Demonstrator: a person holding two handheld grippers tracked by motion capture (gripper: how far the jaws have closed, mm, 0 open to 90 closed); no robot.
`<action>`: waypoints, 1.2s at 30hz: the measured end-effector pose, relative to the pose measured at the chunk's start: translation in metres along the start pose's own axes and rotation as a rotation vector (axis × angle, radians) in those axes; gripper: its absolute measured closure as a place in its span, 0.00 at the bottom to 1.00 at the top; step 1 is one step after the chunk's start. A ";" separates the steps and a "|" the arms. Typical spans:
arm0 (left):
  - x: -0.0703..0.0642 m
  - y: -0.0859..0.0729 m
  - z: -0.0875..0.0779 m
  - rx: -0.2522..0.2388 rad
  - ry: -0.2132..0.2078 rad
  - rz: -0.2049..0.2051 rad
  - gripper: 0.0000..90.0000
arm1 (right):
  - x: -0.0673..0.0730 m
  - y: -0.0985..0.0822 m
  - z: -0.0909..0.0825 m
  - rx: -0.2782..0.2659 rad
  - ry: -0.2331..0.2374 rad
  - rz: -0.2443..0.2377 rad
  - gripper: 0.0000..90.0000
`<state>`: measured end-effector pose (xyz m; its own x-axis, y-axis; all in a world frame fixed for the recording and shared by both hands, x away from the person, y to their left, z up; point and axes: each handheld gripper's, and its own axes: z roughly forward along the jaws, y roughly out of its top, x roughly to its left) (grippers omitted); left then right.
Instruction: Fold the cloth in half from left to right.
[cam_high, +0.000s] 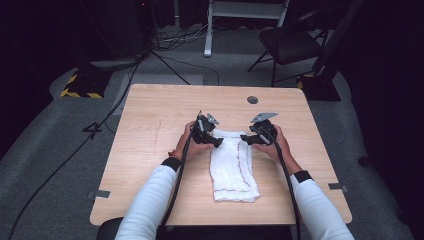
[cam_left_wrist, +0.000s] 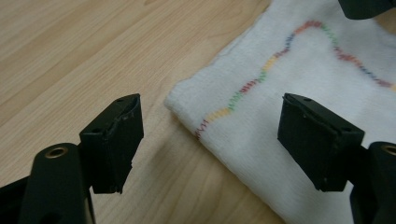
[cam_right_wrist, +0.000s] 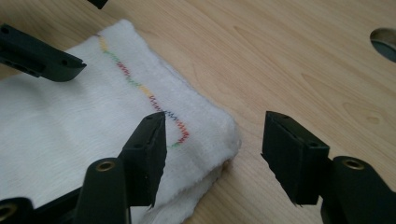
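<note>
One folded white cloth (cam_high: 233, 167) lies on the wooden table (cam_high: 150, 125), its long side running from the person toward the far edge, with a wavy line of coloured stitching near its border.

Two grippers are in use. The left gripper (cam_left_wrist: 210, 135) has its jaws spread wide. The cloth's far left corner lies between them, below the pads and untouched; one jaw stands over bare wood just off the cloth's edge, the other over the cloth itself.

The right gripper (cam_right_wrist: 212, 154) also has its jaws spread, nothing pinched. The cloth's far right corner lies between them, where a lower layer shows under the top fold; one jaw is over the cloth, the other over bare wood beside the edge. Whether either pad touches the fabric cannot be told.

In the high view both grippers sit at the cloth's far end, left gripper (cam_high: 216, 142) and right gripper (cam_high: 246, 138) apart, with cloth between.

Open room: bare tabletop on the outer side of each gripper and beyond the fingertips toward the far edge. One round cable hole (cam_high: 252, 100) lies beyond the right gripper, well apart.
</note>
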<state>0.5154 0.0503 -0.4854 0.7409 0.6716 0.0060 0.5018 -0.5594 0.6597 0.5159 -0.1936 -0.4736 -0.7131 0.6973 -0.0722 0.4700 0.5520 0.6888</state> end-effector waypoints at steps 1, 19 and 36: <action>0.002 0.001 0.003 0.002 -0.001 -0.017 0.23 | 0.000 0.000 0.000 0.000 0.000 0.000 0.45; 0.013 0.005 0.012 0.016 -0.112 0.000 0.49 | -0.011 -0.006 0.017 0.026 0.147 0.088 0.81; 0.015 0.029 0.011 -0.001 -0.048 0.044 0.89 | -0.009 0.012 0.009 -0.039 0.029 0.026 0.94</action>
<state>0.5464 0.0390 -0.4745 0.7830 0.6221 -0.0007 0.4674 -0.5874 0.6607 0.5321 -0.1894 -0.4711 -0.7163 0.6970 -0.0332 0.4684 0.5155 0.7176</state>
